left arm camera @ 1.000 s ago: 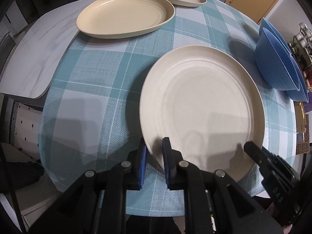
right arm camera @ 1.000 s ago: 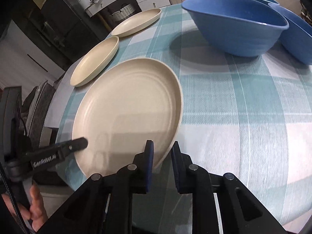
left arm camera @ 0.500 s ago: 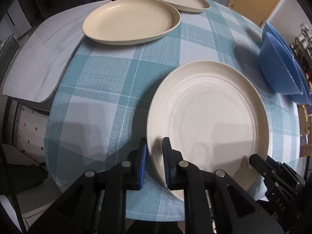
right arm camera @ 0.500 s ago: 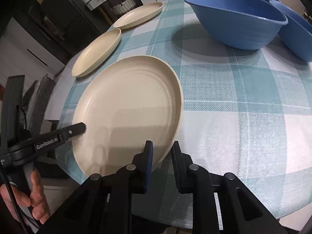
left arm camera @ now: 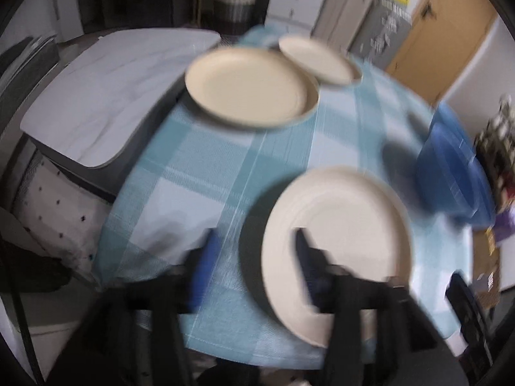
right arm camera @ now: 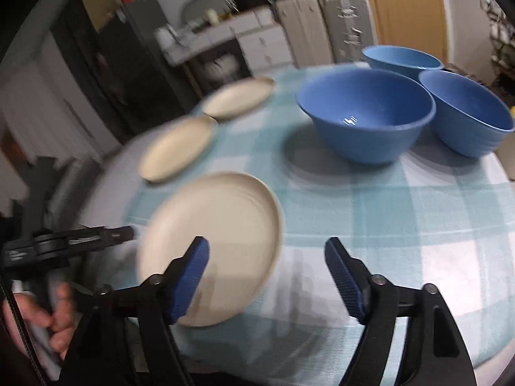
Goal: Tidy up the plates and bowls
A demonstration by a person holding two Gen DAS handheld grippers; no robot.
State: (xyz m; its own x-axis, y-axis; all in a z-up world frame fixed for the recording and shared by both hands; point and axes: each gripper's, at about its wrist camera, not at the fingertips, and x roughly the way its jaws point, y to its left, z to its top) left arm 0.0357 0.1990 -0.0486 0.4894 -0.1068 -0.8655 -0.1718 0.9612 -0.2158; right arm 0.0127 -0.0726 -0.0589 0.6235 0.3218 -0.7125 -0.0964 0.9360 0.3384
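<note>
On the checked blue cloth of the counter (left arm camera: 206, 173), seen from the left wrist, the near plate (left arm camera: 338, 241) lies close to the counter's front edge, bare inside. The left claw (left arm camera: 254, 251) is spread wide: one finger stands over the cloth just left of the near plate, the other over the plate's own surface, and through the blur I cannot tell whether it touches. Beyond the near plate sits a middle plate (left arm camera: 248, 87), also bare, and behind that a far plate (left arm camera: 318, 59) whose rim meets or overlaps the middle one. Right of the near plate, at the counter's side, are blurred blue bowls (left arm camera: 450, 173). A grey-white board (left arm camera: 106, 96) lies left of the middle plate.

From the right wrist, the near plate (right arm camera: 215, 241) is left of centre, nothing on it. The right claw (right arm camera: 267, 257) is released, its left finger over the plate's front rim and its right finger over bare cloth (right arm camera: 402, 212) well to the plate's right. The left claw (right arm camera: 128, 233) points at the near plate's left edge. Beyond the plate stand three blue bowls: the nearest (right arm camera: 367, 112) holds nothing, another (right arm camera: 466, 112) is just right of it, a third (right arm camera: 402, 59) behind both. A wooden door (right arm camera: 408, 9) and white drawers (right arm camera: 257, 41) lie behind the counter.
</note>
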